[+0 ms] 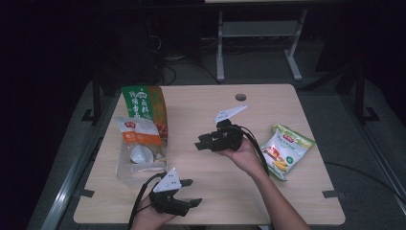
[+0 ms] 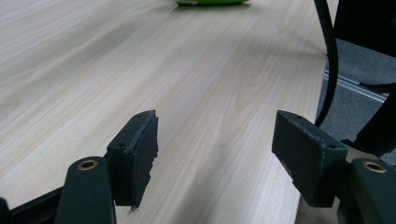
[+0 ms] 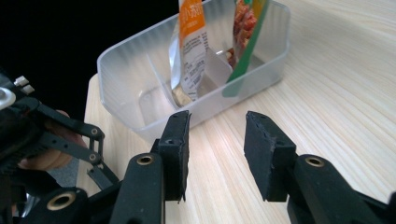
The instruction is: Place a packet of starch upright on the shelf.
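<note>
Container: clear plastic bin (image 3: 140,88) at the table's left side, holding an orange-and-white packet (image 3: 190,46) and a green packet (image 3: 247,28) standing upright.
Right gripper (image 3: 217,140): above mid-table, aimed at the bin, jaws apart, nothing between them.
Left gripper (image 2: 215,154): near the table's front edge, jaws wide apart, empty.
Table (image 1: 268,110): light wood.
Corn packet (image 1: 286,149): lying flat at right, well apart from the bin.

Both hand-held grippers, the left gripper (image 1: 187,192) and the right gripper (image 1: 200,142), were black, each topped by a grey three-cornered plate, with brass-ringed pivots, chipped foam-faced jaws and a trailing black cable.
</note>
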Available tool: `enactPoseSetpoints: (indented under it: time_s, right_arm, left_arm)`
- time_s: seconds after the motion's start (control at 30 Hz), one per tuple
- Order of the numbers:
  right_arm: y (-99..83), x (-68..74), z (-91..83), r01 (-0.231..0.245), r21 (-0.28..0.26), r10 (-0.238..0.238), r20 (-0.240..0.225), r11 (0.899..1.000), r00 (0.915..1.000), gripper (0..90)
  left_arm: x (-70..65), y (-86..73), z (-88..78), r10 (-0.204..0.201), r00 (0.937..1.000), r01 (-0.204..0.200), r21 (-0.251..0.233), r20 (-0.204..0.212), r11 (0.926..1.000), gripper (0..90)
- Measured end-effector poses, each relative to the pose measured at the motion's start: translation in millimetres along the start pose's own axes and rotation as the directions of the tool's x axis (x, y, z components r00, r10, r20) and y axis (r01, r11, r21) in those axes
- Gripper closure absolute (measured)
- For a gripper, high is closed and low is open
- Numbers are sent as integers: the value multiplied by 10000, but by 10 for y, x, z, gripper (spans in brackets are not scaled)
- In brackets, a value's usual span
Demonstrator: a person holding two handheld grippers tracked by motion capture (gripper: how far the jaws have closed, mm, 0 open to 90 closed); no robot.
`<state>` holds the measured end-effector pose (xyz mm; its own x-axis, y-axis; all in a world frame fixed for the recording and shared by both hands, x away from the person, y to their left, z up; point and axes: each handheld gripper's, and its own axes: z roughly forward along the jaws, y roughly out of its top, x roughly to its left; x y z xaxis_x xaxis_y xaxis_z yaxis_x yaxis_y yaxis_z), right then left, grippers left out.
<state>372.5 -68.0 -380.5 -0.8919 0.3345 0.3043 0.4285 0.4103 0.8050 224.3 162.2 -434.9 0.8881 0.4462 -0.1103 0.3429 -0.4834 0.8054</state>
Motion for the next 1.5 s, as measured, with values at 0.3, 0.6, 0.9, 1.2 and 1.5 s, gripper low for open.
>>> enactPoseSetpoints:
  time_s: [0.3, 0.6, 0.9, 1.2, 1.5]
  right_arm:
    - [-108, -23, -191, -163, 16, 163, 372, 9999, 9992, 581]
    - [-246, -40, -370, -438, 61, 433, 697, 9990, 9966, 551]
    - [-367, -53, -573, -616, -79, 621, 1003, 9981, 9930, 531]
    - [-483, -54, -731, -745, -56, 746, 1398, 9972, 9874, 523]
    - [-669, -103, -996, -1037, 18, 1009, 2146, 9946, 9715, 517]
  left_arm:
    - [2, 0, -4, -26, 10000, 26, -28, -9, 10000, 307]
    - [5, 5, -12, 18, 10000, -18, 27, -61, 10000, 307]
    - [12, 5, -9, 51, 10000, -51, 0, -68, 10000, 304]
    - [16, 9, -20, 75, 9999, -76, -66, -107, 9999, 302]
    - [12, 7, -9, -31, 10000, 31, -49, -82, 10000, 302]
